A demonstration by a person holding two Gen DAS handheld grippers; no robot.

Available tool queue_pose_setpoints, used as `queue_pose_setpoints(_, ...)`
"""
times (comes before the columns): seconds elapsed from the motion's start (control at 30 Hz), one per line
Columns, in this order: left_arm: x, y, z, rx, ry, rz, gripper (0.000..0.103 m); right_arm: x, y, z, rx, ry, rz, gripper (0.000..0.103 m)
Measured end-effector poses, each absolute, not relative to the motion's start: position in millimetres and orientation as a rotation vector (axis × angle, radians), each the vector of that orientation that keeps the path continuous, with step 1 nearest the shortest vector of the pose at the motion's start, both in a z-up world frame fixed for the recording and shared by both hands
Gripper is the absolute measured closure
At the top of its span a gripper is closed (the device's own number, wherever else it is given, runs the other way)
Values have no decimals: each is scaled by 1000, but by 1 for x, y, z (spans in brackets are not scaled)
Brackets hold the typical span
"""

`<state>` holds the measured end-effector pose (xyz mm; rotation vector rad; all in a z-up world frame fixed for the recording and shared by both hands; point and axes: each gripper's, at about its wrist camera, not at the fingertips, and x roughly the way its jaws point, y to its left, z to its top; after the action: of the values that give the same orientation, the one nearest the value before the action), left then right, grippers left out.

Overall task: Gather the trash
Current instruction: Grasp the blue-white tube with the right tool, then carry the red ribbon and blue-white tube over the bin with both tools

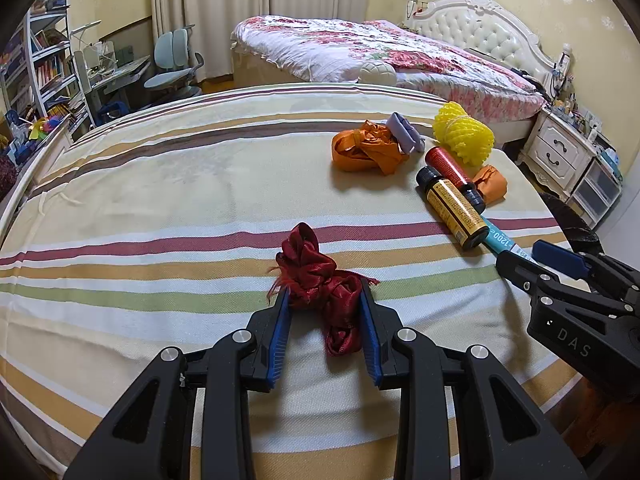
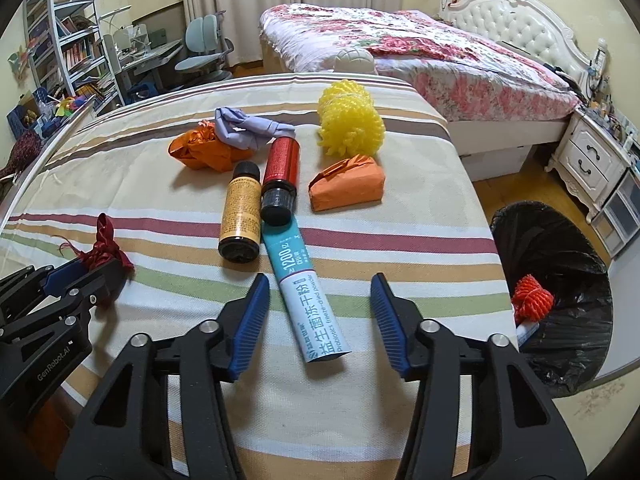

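Observation:
My left gripper (image 1: 324, 288) is shut on a crumpled dark red ribbon (image 1: 316, 276), which lies on the striped tablecloth (image 1: 160, 184). My right gripper (image 2: 320, 278) stands open just above the cloth. A long teal and white box (image 2: 308, 300) lies slanted between its blue pads (image 2: 252, 320), nearer the left one, touching neither. Beyond the box lie a yellow-labelled bottle (image 2: 240, 216) and a red bottle (image 2: 282, 168), both on their sides. Further back are an orange wrapped packet (image 2: 348, 186), a crumpled orange bag (image 2: 204, 152), a lilac wad (image 2: 248, 130) and a yellow foam net (image 2: 350, 120).
A bin with a black liner (image 2: 560, 260) stands on the floor off the table's right edge, with a red net (image 2: 532, 296) inside. Behind the table are a bed (image 2: 400, 48), a white nightstand (image 2: 592, 164) and a desk with a chair (image 2: 204, 48).

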<state>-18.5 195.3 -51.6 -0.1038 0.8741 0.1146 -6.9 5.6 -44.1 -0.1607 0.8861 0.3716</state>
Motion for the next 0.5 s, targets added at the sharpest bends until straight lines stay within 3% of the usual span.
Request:
queue_pose_setpoints(0.17, -19, 196, -52, -104, 874, 115, 70, -10, 8, -43, -172, 881, 382, 75)
queue_pose_setpoints(0.5, -21, 197, -51, -108, 875, 113, 71, -17, 9, -40, -162, 885, 405, 85)
